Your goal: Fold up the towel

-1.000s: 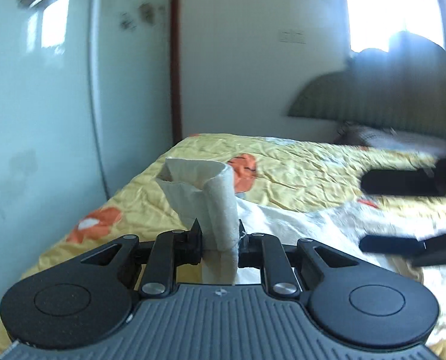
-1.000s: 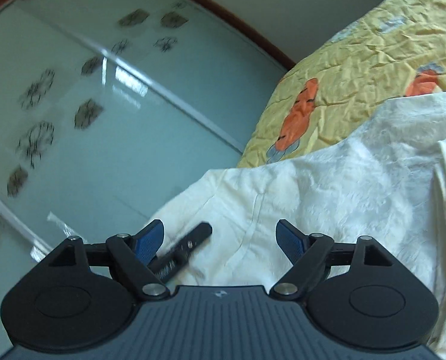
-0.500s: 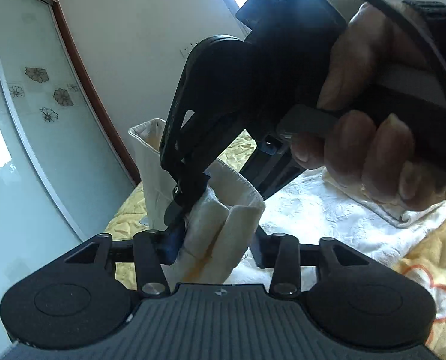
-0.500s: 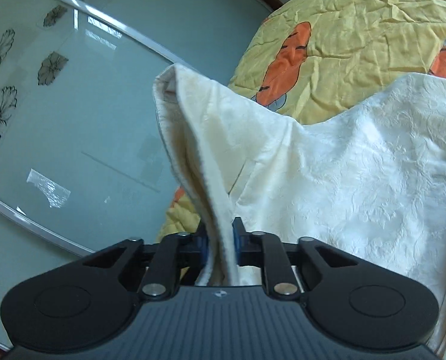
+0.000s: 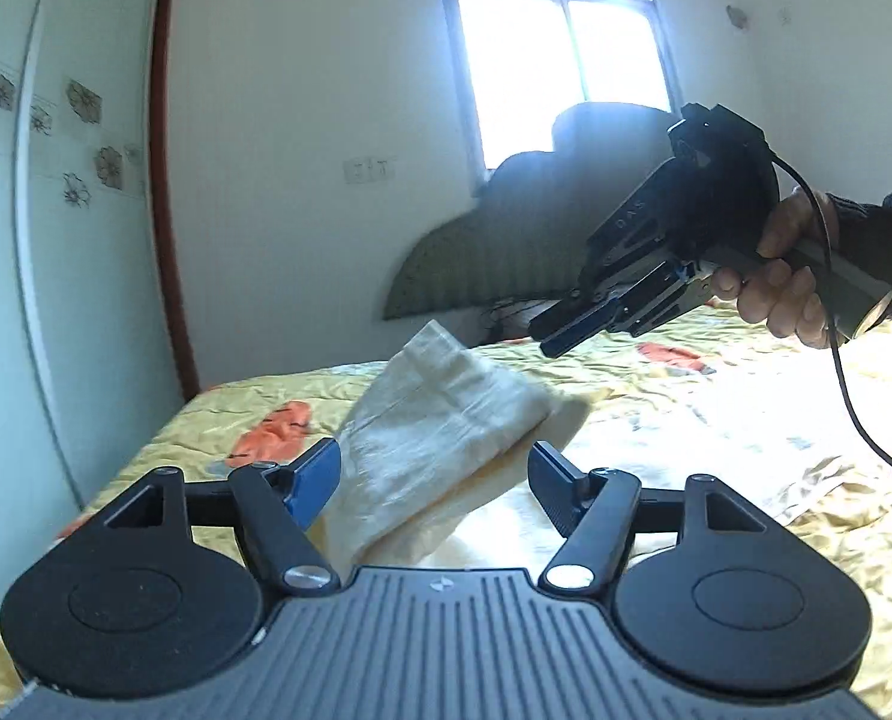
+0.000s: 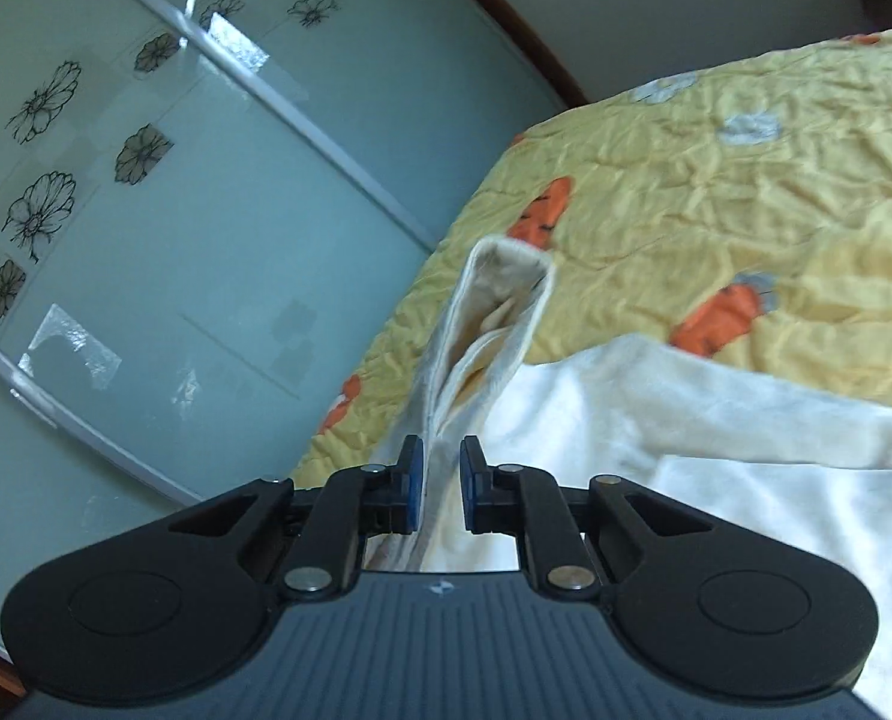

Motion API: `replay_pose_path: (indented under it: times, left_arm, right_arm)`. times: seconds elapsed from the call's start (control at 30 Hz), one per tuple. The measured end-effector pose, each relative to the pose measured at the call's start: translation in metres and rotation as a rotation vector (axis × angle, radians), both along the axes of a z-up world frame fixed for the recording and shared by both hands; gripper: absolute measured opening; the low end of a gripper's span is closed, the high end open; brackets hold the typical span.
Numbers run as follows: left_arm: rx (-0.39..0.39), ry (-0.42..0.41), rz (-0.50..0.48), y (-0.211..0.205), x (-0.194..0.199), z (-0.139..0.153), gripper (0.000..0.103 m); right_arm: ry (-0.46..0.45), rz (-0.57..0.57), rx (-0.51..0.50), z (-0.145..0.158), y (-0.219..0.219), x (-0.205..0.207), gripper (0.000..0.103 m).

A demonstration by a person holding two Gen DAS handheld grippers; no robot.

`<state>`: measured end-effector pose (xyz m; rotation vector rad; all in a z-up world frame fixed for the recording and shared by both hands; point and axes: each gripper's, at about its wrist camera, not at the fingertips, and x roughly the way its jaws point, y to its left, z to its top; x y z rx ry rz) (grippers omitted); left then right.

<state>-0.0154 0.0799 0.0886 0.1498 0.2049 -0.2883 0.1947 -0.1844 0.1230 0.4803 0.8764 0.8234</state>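
Where the left gripper [image 5: 434,480] stands: bottom centre of its own view, jaws spread wide and just been opening; nothing is clamped.
Towel [image 5: 440,426]: a cream, bunched fold hangs blurred between those spread fingers, brushing the blue left pad [image 5: 314,480] and clear of the right one; the rest lies spread on the bed.
Right gripper [image 6: 440,489]: jaws nearly together, pinching a doubled towel edge that rises past the pads to a folded corner at frame centre.
Hand [image 5: 775,288]: at the right edge of the left view, gripping the right tool's handle.
Bedspread [image 6: 715,180]: yellow with orange carrots, under the towel.
Glass door [image 6: 176,210]: flower-printed, left.
Headboard [image 5: 505,252]: dark, below the bright window [image 5: 565,72].
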Motion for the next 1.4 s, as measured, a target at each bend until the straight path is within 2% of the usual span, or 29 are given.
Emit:
replay_pose_path:
  times: [0.1,0.2,0.27,0.3,0.33,0.37,0.4,0.47,0.53,0.67,0.8,0.87,0.93,1.07,1.2,1.27,1.3,1.33,1.4]
  left_arm:
    - [-0.018,0.041,-0.119,-0.020,0.014,-0.004,0.073]
    - [-0.012,0.105,-0.142,-0.042,0.023,-0.016,0.073]
    - [-0.024,0.114,-0.151,-0.049,0.016,-0.021,0.073]
    - [-0.022,0.104,-0.150,-0.049,0.011,-0.022,0.073]
    - [-0.012,0.092,-0.143,-0.048,0.006,-0.023,0.074]
    - [0.010,0.081,-0.125,-0.046,0.003,-0.023,0.074]
    - [0.027,0.076,-0.105,-0.044,0.001,-0.023,0.075]
    - [0.051,0.078,-0.051,-0.040,-0.006,-0.027,0.078]
    - [0.053,0.091,0.008,-0.030,-0.005,-0.027,0.078]
    - [0.012,0.114,0.089,-0.007,-0.009,-0.022,0.079]
    - [0.002,0.126,0.114,0.006,-0.009,-0.024,0.081]
    - [-0.010,0.133,0.113,0.009,-0.008,-0.026,0.081]
    - [-0.015,0.135,0.101,0.009,-0.010,-0.026,0.081]
    - [0.010,0.119,0.080,0.010,-0.013,-0.028,0.083]
    - [0.002,0.123,0.085,0.016,-0.012,-0.031,0.084]
    - [-0.008,0.129,0.092,0.017,-0.010,-0.031,0.084]
    - [-0.015,0.130,0.093,0.018,-0.009,-0.031,0.084]
    - [-0.025,0.132,0.089,0.018,-0.007,-0.031,0.084]
    - [-0.037,0.133,0.079,0.015,-0.004,-0.030,0.084]
  right_arm:
    - [0.039,-0.115,0.003,-0.005,-0.067,-0.008,0.012]
    - [0.151,-0.241,0.124,-0.039,-0.118,-0.020,0.015]
    - [0.188,-0.285,0.229,-0.056,-0.125,-0.031,0.015]
    - [0.197,-0.268,0.271,-0.062,-0.120,-0.033,0.025]
    - [0.199,-0.241,0.294,-0.065,-0.112,-0.034,0.050]
    - [0.199,-0.221,0.299,-0.067,-0.102,-0.034,0.084]
    - [0.199,-0.202,0.297,-0.068,-0.089,-0.034,0.092]
    - [0.207,-0.135,0.290,-0.075,-0.057,-0.028,0.093]
    - [0.273,-0.092,0.267,-0.088,-0.027,-0.017,0.093]
    - [0.362,-0.056,0.238,-0.110,0.013,-0.005,0.093]
    - [0.391,-0.112,0.210,-0.113,0.031,0.001,0.093]
    - [0.397,-0.129,0.209,-0.112,0.039,0.003,0.099]
    - [0.382,-0.110,0.155,-0.106,0.052,0.001,0.101]
    - [0.421,-0.032,0.229,-0.103,0.054,-0.002,0.101]
    - [0.417,-0.047,0.192,-0.098,0.052,-0.002,0.101]
    - [0.375,-0.088,0.067,-0.092,0.054,-0.003,0.101]
    - [0.314,-0.114,-0.024,-0.088,0.061,0.002,0.100]
    - [0.269,-0.122,-0.069,-0.086,0.066,0.001,0.100]
    - [0.302,-0.118,-0.037,-0.092,0.069,0.002,0.101]
